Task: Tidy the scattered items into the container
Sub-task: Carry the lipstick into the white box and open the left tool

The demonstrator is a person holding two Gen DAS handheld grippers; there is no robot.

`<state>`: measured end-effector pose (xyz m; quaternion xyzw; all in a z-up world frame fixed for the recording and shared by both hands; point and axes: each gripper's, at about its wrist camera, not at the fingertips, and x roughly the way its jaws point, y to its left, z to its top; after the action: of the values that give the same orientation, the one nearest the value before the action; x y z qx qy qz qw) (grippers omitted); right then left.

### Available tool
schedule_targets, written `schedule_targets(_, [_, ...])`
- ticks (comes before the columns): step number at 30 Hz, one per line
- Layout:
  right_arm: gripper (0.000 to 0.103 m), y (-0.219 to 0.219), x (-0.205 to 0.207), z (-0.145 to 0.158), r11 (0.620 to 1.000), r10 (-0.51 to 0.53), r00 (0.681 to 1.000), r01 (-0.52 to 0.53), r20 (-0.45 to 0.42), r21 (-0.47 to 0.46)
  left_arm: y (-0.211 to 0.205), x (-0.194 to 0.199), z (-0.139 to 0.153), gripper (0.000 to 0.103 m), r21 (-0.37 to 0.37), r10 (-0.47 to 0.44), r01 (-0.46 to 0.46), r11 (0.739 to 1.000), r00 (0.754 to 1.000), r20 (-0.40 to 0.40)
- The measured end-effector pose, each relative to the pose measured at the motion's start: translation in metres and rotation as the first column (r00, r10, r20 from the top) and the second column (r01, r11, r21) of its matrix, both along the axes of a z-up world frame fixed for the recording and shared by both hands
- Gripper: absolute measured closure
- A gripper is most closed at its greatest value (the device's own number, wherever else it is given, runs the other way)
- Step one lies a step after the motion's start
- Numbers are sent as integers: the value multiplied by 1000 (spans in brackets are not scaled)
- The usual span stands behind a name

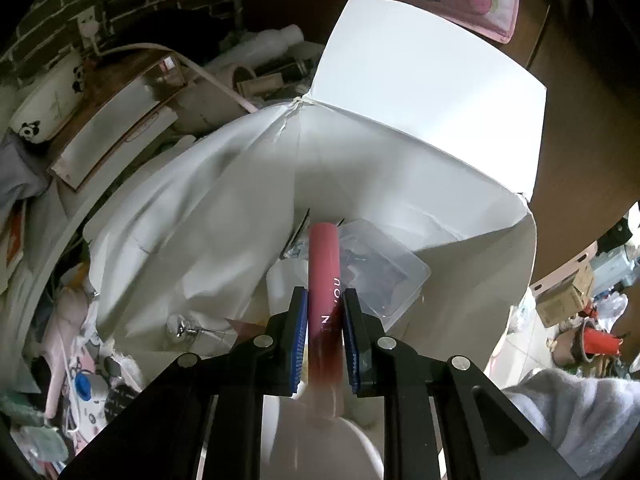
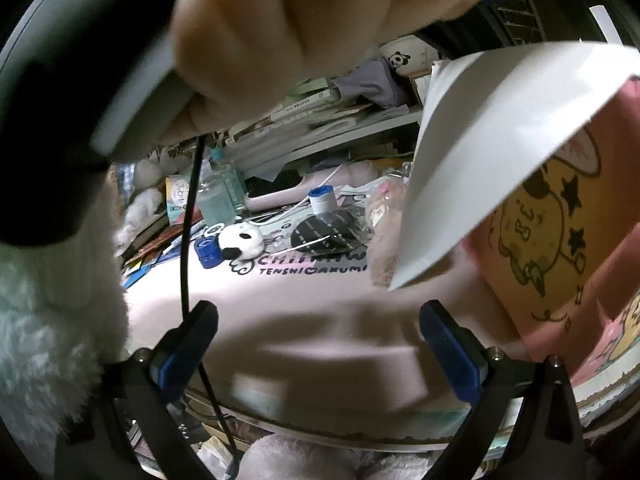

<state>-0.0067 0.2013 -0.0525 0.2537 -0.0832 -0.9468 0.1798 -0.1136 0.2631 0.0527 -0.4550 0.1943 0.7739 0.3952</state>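
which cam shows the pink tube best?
Left wrist. The pink tube sits centre frame, clamped between the left gripper pads, pointing into the open white box over a clear plastic container. The right wrist view does not show the tube at all; only the box's outside and the open right gripper.

Left gripper (image 1: 325,336): black frame of angular link arms, round silver screw heads at the joints, two flat black fingers faced with ribbed blue pads (image 1: 301,344).

Right gripper (image 2: 316,344): same black frame, small silver screws near the finger bases, black fingers with blue pads (image 2: 450,354); a thin black cable (image 2: 186,240) runs beside the left-hand finger in the right wrist view.

Person: fluffy white fleece sleeve (image 2: 52,320) at the left edge of the right wrist view; a hand (image 2: 280,28) at the top, gripping a black and grey handle (image 2: 80,92). A grey-white fleece sleeve (image 1: 576,416) shows at the lower right corner of the left wrist view.
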Motion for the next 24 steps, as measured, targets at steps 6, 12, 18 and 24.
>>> schedule_targets(6, [2,0,0,0,1000,1,1000,-1,1,0,4,0,3,67,28,-25,25,999,999,31])
schedule_targets(12, [2,1,0,0,1000,0,1000,0,1,5,-8,19,31,21,108,-39,48,993,995,-89])
schedule_targets(18, [2,-1,0,2,1000,-2,1000,2,-6,10,-49,26,57,7,216,41,-9,976,989,-140])
schedule_targets(24, [2,-7,-1,1,1000,3,1000,-3,-5,27,-124,21,48,5,282,308,-257,924,939,-156])
